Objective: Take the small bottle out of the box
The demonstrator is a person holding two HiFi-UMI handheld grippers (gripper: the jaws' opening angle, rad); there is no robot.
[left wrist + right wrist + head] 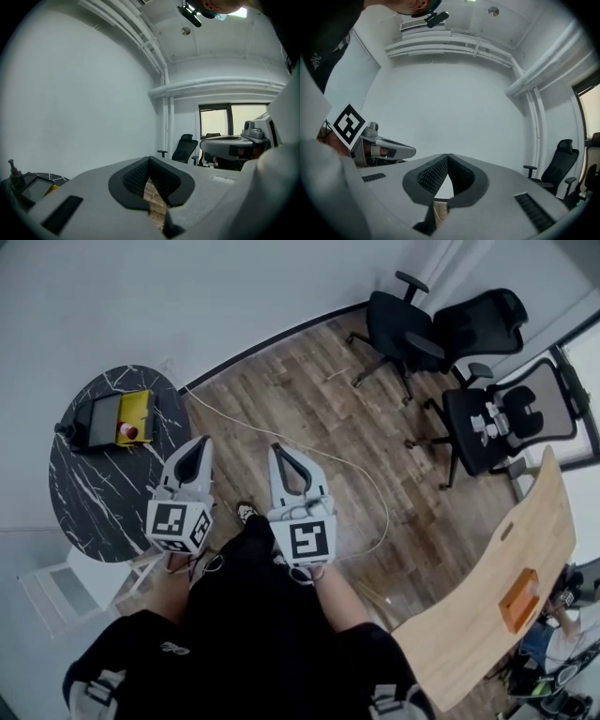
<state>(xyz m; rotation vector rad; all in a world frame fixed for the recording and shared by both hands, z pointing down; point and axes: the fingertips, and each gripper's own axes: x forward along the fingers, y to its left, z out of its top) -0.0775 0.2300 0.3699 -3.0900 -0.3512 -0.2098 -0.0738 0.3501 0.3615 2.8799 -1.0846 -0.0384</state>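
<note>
Both pairs of jaws are pressed together with nothing between them; the left gripper (197, 448) and the right gripper (281, 454) are held side by side above the person's lap, tips pointing to twelve o'clock. At about ten o'clock from the left gripper, well apart from both, stands a round black marble table (94, 502). On it rests the box (103, 418), dark with a yellow end, where a small red-topped thing sits, seemingly the small bottle (129, 432), though it is too small to be sure.
</note>
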